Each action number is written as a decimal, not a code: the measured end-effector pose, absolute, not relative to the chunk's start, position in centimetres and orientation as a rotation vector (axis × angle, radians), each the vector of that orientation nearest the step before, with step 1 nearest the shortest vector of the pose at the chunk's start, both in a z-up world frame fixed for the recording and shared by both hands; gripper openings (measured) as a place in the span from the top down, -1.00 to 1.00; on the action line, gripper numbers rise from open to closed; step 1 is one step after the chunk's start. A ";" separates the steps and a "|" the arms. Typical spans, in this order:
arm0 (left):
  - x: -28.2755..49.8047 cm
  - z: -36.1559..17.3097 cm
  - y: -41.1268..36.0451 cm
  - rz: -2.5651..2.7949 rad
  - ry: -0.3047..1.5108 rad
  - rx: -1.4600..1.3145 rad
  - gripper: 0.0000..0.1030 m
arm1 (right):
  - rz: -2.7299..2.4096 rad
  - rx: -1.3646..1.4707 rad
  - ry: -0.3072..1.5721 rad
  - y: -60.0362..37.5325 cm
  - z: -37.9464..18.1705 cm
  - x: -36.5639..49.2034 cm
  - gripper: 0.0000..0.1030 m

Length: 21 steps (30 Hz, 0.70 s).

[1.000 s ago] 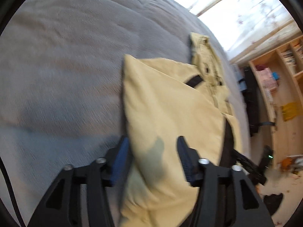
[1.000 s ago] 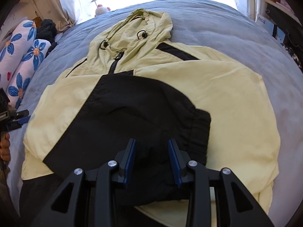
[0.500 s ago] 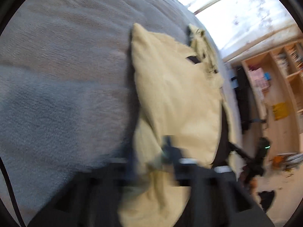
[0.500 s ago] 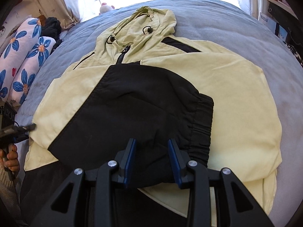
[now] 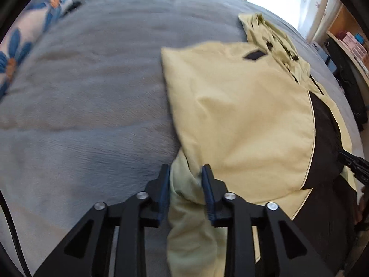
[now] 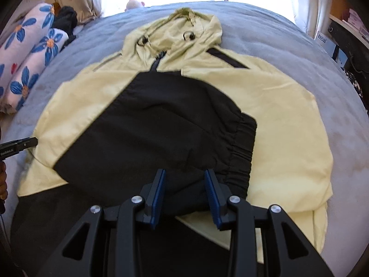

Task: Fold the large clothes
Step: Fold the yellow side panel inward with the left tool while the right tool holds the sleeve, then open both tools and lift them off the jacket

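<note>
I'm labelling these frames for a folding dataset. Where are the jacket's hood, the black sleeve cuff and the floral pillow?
hood [image 6: 184, 30], right wrist view, on the yellow hood fabric near its drawcord eyelet.
black sleeve cuff [image 6: 242, 147], right wrist view, on the gathered elastic band.
floral pillow [image 6: 30, 69], right wrist view, on its flowered cover.

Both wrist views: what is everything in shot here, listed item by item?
Jacket: one, pale yellow and black, hooded, spread flat on the bed.
Black sleeve: one, folded across the jacket's chest.
Bed cover: one, grey-blue, under the jacket.
Floral pillows: two, white with blue flowers, far left.
Dark garment: one, black, by the pillows.
Soft toy: one, pink, at the window.
Shelving: wooden, far right.
Left hand-held gripper: black, blue pads, yellow fabric between them.
Right hand-held gripper: black, blue pads, over the black sleeve.
</note>
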<state>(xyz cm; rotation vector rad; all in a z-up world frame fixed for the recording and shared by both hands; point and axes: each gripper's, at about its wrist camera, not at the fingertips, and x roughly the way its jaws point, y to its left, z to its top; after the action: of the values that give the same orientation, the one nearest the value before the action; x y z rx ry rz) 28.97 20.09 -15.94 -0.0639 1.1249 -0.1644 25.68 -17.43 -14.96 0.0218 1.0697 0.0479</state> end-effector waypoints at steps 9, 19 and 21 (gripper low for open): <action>28.8 -10.6 15.8 -0.199 1.026 -0.116 0.41 | 0.205 0.024 1.014 -11.3 -12.8 26.0 0.32; 33.0 -16.8 11.2 -0.098 1.062 -0.112 0.41 | 0.231 -0.011 1.038 -6.1 -16.1 31.1 0.32; 33.5 -17.5 12.0 -0.085 1.061 -0.099 0.41 | 0.123 -0.021 1.046 -9.1 -16.9 32.1 0.35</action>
<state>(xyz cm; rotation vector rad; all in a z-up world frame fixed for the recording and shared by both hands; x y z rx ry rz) 33.50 11.98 -17.55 -0.0989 1.0610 -0.0846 32.06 -9.11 -16.88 -0.0208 1.0463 0.1234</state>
